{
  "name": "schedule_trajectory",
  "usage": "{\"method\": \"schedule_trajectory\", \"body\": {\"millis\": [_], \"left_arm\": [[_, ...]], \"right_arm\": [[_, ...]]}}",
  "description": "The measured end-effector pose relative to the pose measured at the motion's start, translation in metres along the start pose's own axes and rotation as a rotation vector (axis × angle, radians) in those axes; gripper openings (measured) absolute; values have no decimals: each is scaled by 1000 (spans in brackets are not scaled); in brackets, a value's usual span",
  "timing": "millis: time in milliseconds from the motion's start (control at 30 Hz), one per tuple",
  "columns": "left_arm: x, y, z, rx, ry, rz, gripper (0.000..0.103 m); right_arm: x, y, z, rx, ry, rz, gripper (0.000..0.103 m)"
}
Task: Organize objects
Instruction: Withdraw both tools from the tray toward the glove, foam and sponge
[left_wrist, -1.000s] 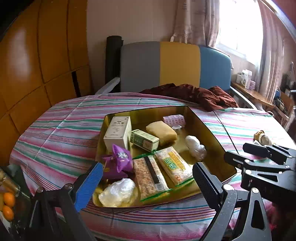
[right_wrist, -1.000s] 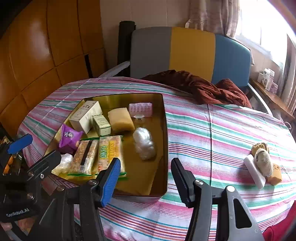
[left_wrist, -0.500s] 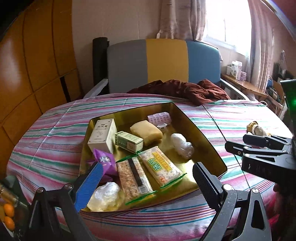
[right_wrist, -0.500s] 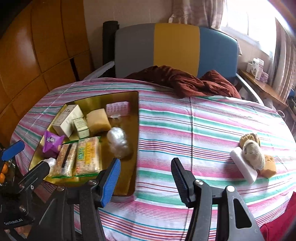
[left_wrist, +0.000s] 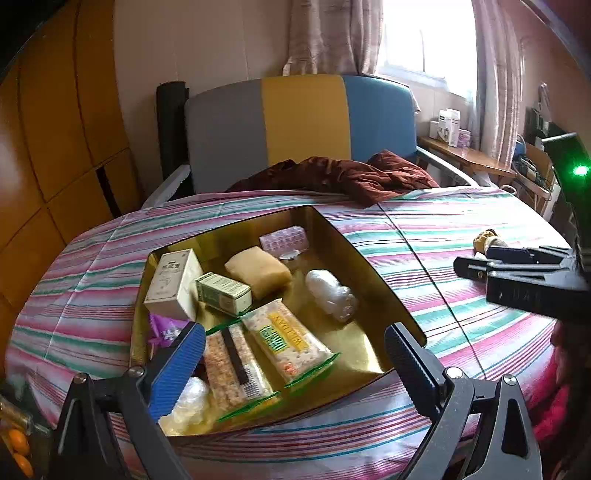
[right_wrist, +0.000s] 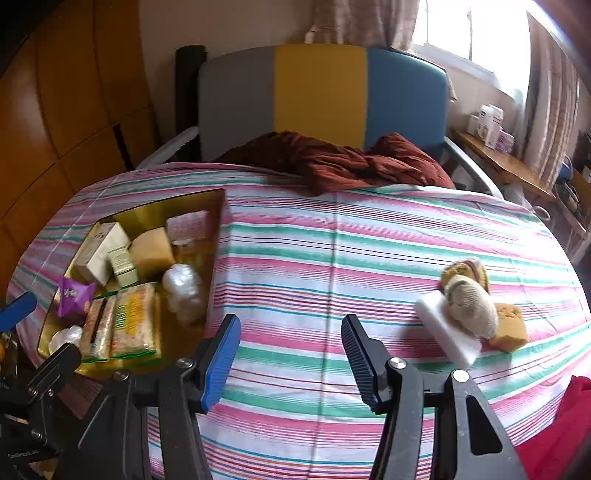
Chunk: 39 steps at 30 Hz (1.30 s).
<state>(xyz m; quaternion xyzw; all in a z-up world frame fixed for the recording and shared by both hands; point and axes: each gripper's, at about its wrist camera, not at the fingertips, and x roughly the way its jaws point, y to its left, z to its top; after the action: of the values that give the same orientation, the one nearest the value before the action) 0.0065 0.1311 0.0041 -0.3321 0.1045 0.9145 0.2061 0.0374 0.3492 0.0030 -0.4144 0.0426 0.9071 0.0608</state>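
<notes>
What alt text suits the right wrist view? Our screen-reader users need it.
The open, empty right gripper hovers over a striped tablecloth; a white block, rolled socks and sponge lie right, a gold tray of snacks left.

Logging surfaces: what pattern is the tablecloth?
Pink, green and white stripes on the tablecloth; clearest in right wrist view.

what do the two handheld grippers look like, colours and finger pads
Both are black plastic frames with silver screws. The left gripper and right gripper each pair a ribbed blue pad with a ribbed dark one. A red sleeve shows lower right.
</notes>
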Motion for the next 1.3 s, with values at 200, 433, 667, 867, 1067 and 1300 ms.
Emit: {"method": "schedule_trajectory", "body": {"millis": [200, 433, 667, 867, 1067, 1300], "left_arm": [[3, -12, 6, 31, 2, -30, 98], [4, -28, 11, 67, -1, -63, 98], [3, -49, 19, 116, -21, -104, 98], [8, -71, 24, 158, -14, -136, 98], [19, -95, 33, 178, -5, -182, 98], [42, -126, 52, 155, 41, -263, 98]], "right_arm": [[1, -37, 2, 66, 26, -21, 57], [0, -91, 2, 170, 54, -55, 57], [-9, -171, 1, 334, 19, -169, 57], [-15, -238, -20, 592, -21, -195, 64], [-19, -262, -35, 741, -60, -143, 65], [-19, -264, -38, 780, -89, -103, 66]]}}
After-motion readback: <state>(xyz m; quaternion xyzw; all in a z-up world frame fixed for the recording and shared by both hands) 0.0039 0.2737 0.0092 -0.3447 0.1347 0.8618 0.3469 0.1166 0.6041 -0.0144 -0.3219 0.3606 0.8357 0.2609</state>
